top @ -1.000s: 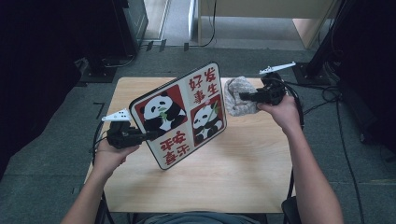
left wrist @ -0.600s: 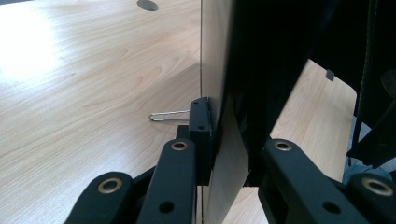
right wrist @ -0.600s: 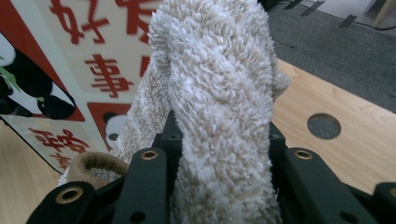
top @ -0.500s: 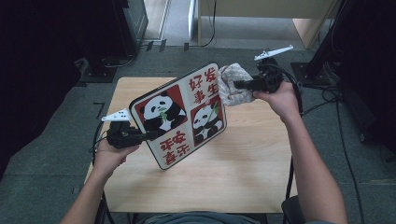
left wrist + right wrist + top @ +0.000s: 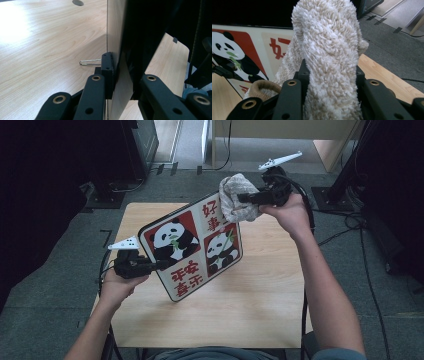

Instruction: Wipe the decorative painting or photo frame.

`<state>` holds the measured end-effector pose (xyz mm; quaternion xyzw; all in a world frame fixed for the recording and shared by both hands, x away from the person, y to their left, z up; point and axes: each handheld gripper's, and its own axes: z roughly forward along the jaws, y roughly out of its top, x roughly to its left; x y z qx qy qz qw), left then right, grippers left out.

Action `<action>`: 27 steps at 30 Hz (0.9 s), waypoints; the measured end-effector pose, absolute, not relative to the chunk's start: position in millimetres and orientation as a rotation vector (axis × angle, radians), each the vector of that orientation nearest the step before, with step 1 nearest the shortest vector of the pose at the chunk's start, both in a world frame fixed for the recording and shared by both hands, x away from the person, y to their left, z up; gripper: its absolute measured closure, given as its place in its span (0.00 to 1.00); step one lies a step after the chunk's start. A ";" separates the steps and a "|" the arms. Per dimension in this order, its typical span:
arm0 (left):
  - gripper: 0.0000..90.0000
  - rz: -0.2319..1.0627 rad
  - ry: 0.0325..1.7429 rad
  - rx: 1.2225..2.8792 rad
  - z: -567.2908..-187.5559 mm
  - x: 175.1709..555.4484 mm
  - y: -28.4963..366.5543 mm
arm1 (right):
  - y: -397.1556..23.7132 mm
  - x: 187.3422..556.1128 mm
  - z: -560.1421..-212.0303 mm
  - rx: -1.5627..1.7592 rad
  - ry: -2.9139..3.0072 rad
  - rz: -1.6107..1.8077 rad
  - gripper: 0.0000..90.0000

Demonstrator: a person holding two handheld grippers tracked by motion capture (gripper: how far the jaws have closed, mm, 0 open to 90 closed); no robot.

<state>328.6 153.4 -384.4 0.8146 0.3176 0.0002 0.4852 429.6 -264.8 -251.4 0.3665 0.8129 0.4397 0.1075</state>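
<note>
Since the earlier frames, the right tongs (image 5: pixel 240 198) have risen with the fluffy cloth (image 5: pixel 237 199) and now sit in the upper middle of the high view, at the top corner of the panda board (image 5: pixel 192 246); the left side has not shifted.

At the left of the high view, the left tongs (image 5: pixel 161 265) are closed on the lower left edge of the board and hold it tilted, its lower corner near the wooden counter (image 5: pixel 260 295). In the left gripper view the thin edge of the board (image 5: pixel 117 82) stands between the two black jaws, pinched tight. Toward the right, the cloth (image 5: pixel 329 60) is a cream, shaggy bundle squeezed between the jaws of the right tongs, with the printed face of the board (image 5: pixel 249 55) just behind it.

By appearance, the work is wiping the board. Both grips are done and the cloth is brought to the top corner; whether it already touches is not clear. The wiping across the pandas and red characters seems mostly left to do.
</note>
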 end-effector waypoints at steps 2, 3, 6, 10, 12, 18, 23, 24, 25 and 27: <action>0.90 -0.002 0.771 1.986 -384.2 328.8 153.7 | -263.8 431.3 -256.4 1.083 2.398 1.296 0.72; 0.90 -0.003 0.768 1.989 -383.9 328.9 153.7 | -265.3 432.0 -261.5 1.089 2.400 1.309 0.72; 0.90 -0.003 0.769 1.988 -383.9 329.2 153.6 | -266.7 432.1 -266.2 1.095 2.402 1.310 0.72; 0.90 -0.005 0.768 1.992 -383.7 328.9 153.8 | -266.6 431.3 -276.5 1.104 2.426 1.276 0.72; 0.90 -0.008 0.769 1.991 -383.6 329.0 154.3 | -267.7 430.3 -283.6 1.103 2.435 1.272 0.72; 0.90 -0.010 0.769 1.989 -383.7 329.3 154.3 | -268.8 428.3 -292.8 1.110 2.448 1.261 0.72; 0.90 -0.010 0.768 1.990 -383.8 329.2 154.4 | -270.3 427.0 -301.3 1.107 2.453 1.265 0.72; 0.89 -0.011 0.767 1.990 -383.9 329.3 154.5 | -270.3 426.7 -303.1 1.113 2.453 1.268 0.72; 0.89 -0.013 0.768 1.989 -384.0 329.5 154.7 | -270.5 426.5 -304.9 1.106 2.453 1.270 0.72; 0.89 -0.014 0.769 1.988 -383.9 329.6 154.6 | -270.7 425.7 -308.3 1.112 2.455 1.269 0.72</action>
